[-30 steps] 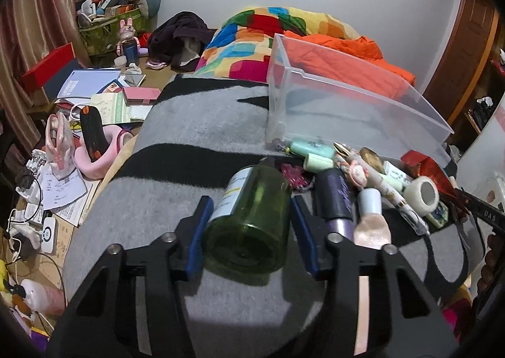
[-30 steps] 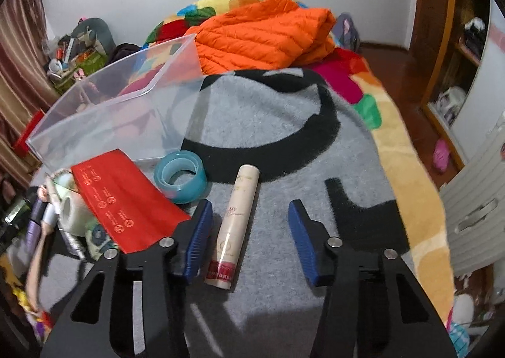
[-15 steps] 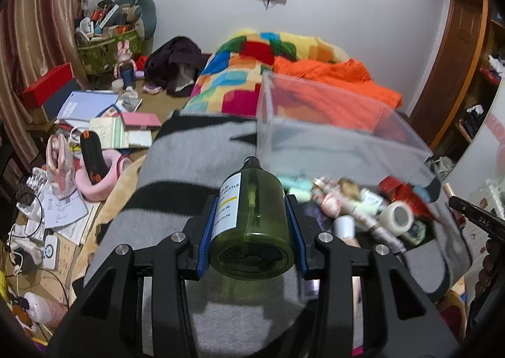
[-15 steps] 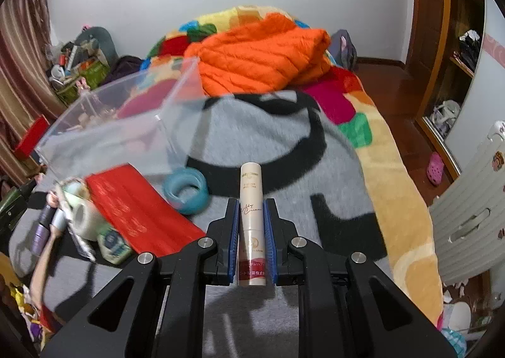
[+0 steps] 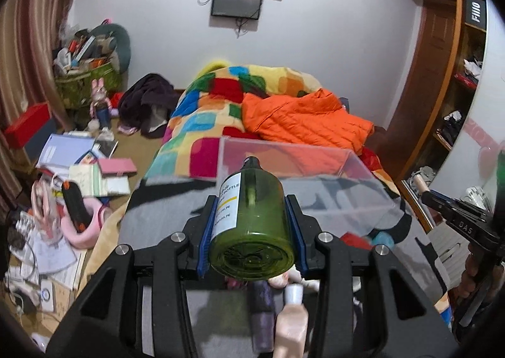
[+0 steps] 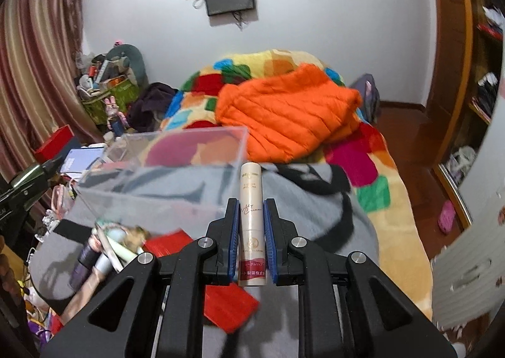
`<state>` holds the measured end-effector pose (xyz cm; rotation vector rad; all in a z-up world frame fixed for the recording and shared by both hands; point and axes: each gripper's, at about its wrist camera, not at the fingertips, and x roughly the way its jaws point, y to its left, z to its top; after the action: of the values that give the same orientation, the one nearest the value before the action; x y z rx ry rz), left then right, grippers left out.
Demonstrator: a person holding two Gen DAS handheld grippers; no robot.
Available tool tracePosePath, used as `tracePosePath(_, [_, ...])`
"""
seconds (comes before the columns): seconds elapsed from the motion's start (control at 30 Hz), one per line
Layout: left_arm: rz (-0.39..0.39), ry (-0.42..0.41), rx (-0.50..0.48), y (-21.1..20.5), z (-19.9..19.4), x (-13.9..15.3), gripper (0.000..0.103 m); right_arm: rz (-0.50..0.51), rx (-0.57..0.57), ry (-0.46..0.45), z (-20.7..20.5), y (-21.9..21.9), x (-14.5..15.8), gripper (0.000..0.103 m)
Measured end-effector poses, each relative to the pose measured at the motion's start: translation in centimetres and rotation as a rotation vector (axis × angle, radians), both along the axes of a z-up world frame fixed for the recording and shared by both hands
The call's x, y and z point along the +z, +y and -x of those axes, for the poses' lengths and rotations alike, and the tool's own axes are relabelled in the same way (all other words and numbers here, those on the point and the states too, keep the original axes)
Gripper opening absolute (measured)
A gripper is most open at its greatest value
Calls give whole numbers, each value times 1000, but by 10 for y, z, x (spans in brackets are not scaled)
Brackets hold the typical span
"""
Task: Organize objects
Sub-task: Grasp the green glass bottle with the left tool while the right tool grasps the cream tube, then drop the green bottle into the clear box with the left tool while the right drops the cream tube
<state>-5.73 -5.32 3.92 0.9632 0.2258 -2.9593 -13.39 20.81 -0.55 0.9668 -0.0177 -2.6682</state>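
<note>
My left gripper (image 5: pixel 251 233) is shut on a dark green bottle (image 5: pixel 251 222) with a white label, held above the grey blanket, its neck pointing at the clear plastic bin (image 5: pixel 315 178). My right gripper (image 6: pixel 252 238) is shut on a cream tube (image 6: pixel 251 216) with a red base, lifted beside the same bin (image 6: pixel 164 175), which looks empty. Below the left gripper lie a purple bottle (image 5: pixel 262 310) and a pink bottle (image 5: pixel 292 323). Several small cosmetics (image 6: pixel 116 244) and a red packet (image 6: pixel 230 307) lie on the blanket in the right wrist view.
The bin stands on a grey and black blanket (image 6: pixel 315 206) on a bed with a patchwork quilt (image 5: pixel 221 99) and an orange jacket (image 6: pixel 284 115). The floor to the left is cluttered with books and papers (image 5: pixel 82 162). A wooden wardrobe (image 5: pixel 442 80) stands right.
Both grippers closed on their objects and lifted them off the blanket. The views have risen and tilted up, and both now sit nearer the bin.
</note>
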Motion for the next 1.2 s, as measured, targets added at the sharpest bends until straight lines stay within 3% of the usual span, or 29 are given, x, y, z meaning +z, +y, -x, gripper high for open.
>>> tracePosePath(0.3, [8,-19,-39,11,47,7,41,5,91,-37,43,-37,3,14])
tracePosePath(0.53, [8,-128,-104,19,92,-16,41,-11,139,-134,76,-61,-18,14])
tracePosePath(0.7, [73,-216,-146,34,119,-41,41,-42,148,-207,96,-75,-38,14])
tracePosePath(1.0, [76,-292,-171,42,136,-68,41,-176,195,-234,103,-104,-60,14])
tracePosePath(1.1, [82,-298,-179,42,134,-70,42,-180,193,-233,103,-106,-61,14])
tracePosePath(1.2, [81,-291,-177,41,129,-67,50,-174,197,-238,101,-105,-59,14])
